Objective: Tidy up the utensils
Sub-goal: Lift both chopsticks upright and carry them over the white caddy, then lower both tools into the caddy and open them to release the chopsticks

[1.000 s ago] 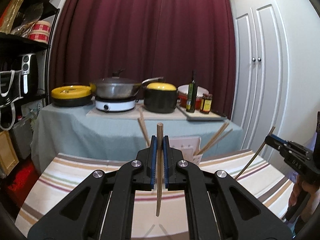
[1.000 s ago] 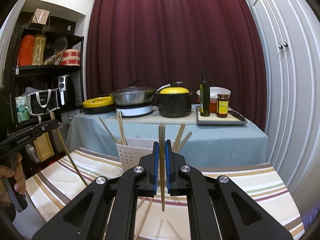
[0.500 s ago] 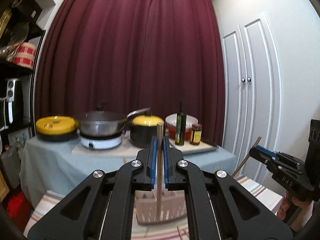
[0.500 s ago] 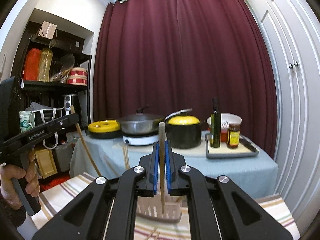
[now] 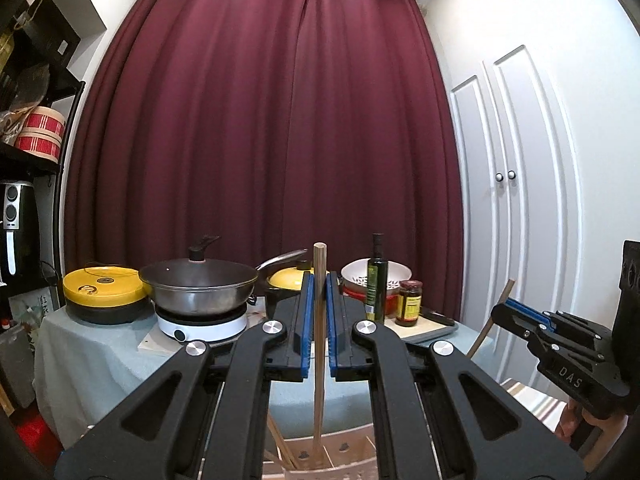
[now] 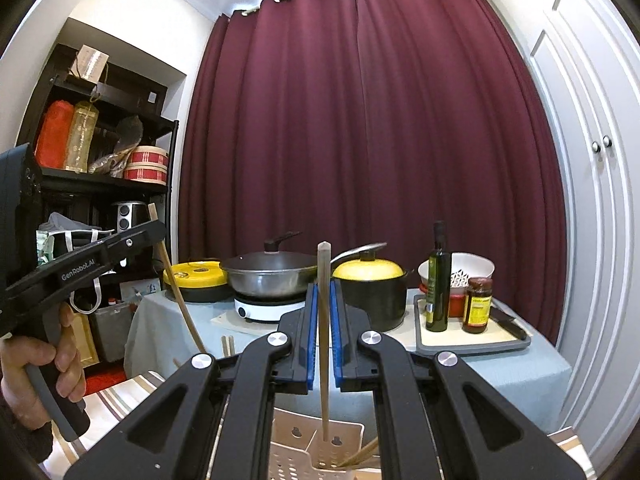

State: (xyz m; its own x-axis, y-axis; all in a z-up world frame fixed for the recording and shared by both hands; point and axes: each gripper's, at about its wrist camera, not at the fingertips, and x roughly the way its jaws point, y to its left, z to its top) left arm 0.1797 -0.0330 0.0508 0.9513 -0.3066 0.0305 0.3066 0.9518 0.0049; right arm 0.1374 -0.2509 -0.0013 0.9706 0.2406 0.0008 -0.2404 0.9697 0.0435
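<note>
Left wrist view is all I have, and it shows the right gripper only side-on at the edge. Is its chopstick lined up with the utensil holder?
Observer: Yes. The pale wooden chopstick hangs upright in the right gripper, with its tip in front of the back wall of the white perforated plastic holder.
Operator: Anything else in there?
Observer: Brown wooden chopsticks lean in its right compartment.
Operator: And my left gripper?
Observer: A hand grips the handle of the left gripper; its tan wooden chopstick slants down.

rack sits right below the chopstick | counter behind it | wok left of pot | bottle and jar on tray, far right
</note>
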